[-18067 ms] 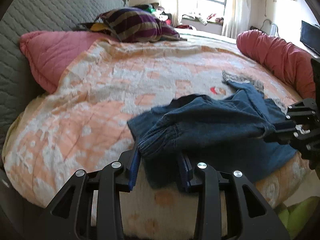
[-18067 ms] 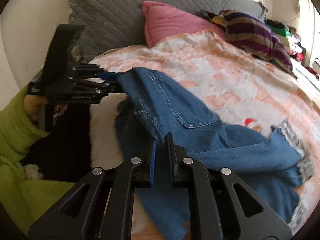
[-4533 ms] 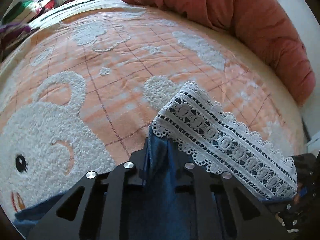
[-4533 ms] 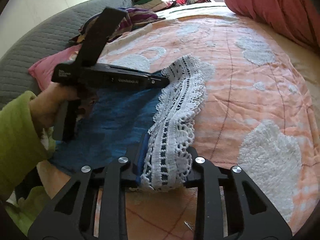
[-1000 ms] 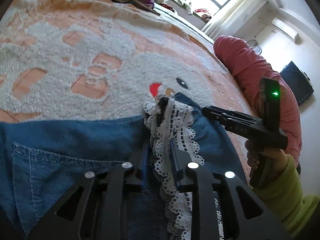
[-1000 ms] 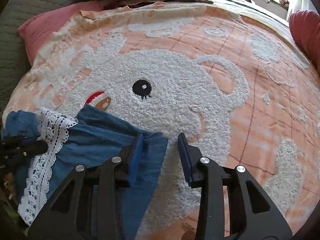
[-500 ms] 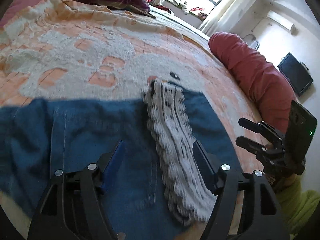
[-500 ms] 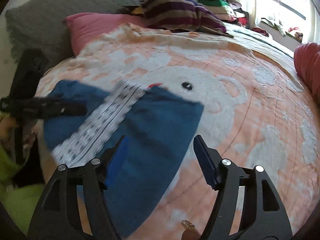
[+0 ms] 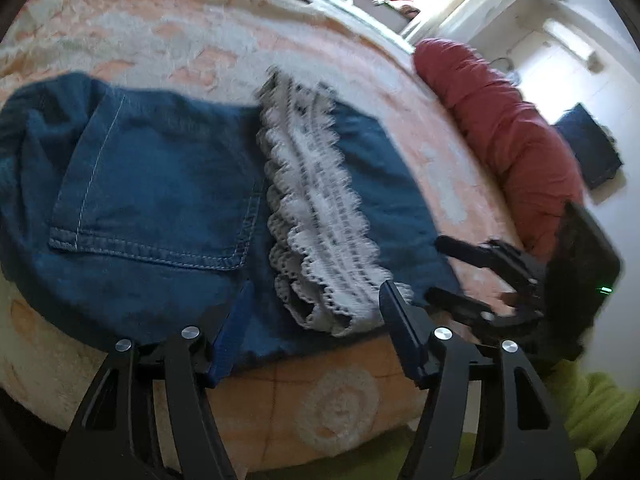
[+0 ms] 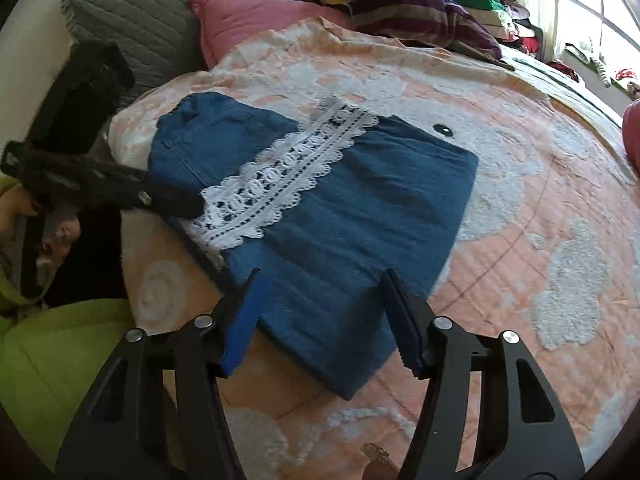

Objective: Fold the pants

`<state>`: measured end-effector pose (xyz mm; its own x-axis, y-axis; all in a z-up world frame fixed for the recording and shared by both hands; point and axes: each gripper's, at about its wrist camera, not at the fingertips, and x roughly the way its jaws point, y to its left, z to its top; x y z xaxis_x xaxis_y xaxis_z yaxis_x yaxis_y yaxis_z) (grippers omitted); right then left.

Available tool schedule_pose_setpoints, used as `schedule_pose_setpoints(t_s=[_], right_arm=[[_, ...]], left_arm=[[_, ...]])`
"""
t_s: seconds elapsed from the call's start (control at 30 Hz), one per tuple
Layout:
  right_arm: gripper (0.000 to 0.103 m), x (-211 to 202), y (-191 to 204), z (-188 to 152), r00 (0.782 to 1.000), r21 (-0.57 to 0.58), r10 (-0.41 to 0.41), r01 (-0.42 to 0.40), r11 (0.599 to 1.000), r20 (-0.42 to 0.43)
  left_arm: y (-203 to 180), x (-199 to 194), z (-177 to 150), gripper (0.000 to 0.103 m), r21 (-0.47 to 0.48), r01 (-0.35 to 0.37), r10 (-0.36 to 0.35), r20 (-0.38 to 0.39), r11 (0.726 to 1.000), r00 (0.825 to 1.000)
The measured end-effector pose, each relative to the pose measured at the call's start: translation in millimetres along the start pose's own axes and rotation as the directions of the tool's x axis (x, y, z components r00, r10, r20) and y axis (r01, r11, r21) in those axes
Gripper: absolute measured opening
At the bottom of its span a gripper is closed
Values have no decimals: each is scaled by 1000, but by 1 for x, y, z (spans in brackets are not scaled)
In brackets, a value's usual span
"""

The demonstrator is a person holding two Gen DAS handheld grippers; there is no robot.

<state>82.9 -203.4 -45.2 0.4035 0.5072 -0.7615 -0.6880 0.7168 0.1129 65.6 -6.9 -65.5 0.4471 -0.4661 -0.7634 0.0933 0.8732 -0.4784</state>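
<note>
- Now both hands have let go. A second ago the left gripper (image 9: pixel 316 328) was pinching the lace hem (image 9: pixel 316 216); now its fingers (image 9: pixel 404 336) are wide apart and hold nothing.
- At the bottom of its own view, the right gripper (image 10: pixel 320 320) has open, empty fingers too.
- In the middle of both views the pants (image 10: pixel 340 208) lie flat on the bed (image 10: pixel 540 200), folded into a neat blue block.
- The fold looks done, I think. Maybe just a pat is left.

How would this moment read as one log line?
pants: folded, flat on bed | lace hem: on top | left gripper: open | right gripper: open
</note>
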Motion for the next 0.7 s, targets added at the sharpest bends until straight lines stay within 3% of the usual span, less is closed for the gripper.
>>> schedule_pose_setpoints(t_s=[0.1, 0.17, 0.2, 0.43, 0.6, 0.7], right_arm=[[53, 3, -1, -2, 1000, 5, 7, -7, 1000, -7], [53, 5, -2, -3, 1000, 7, 3, -3, 1000, -13], [53, 4, -2, -4, 1000, 5, -4, 4, 1000, -17], [53, -20, 7, 0, 998, -31, -20, 22, 999, 62], [53, 7, 0, -6, 998, 9, -40, 40, 999, -56], [53, 10, -3, -8, 998, 36, -29, 31, 999, -59]], left_arm=[[-7, 9, -3, 62, 12, -50, 50, 9, 999, 999], [-17, 11, -8, 37, 61, -63, 63, 5, 996, 998], [-18, 10, -9, 31, 63, -59, 60, -1, 996, 998], [-34, -2, -24, 26, 171, -139, 138, 21, 975, 990], [-40, -2, -23, 29, 194, -158, 156, 25, 968, 987], [-38, -3, -23, 30, 183, -144, 143, 23, 972, 990]])
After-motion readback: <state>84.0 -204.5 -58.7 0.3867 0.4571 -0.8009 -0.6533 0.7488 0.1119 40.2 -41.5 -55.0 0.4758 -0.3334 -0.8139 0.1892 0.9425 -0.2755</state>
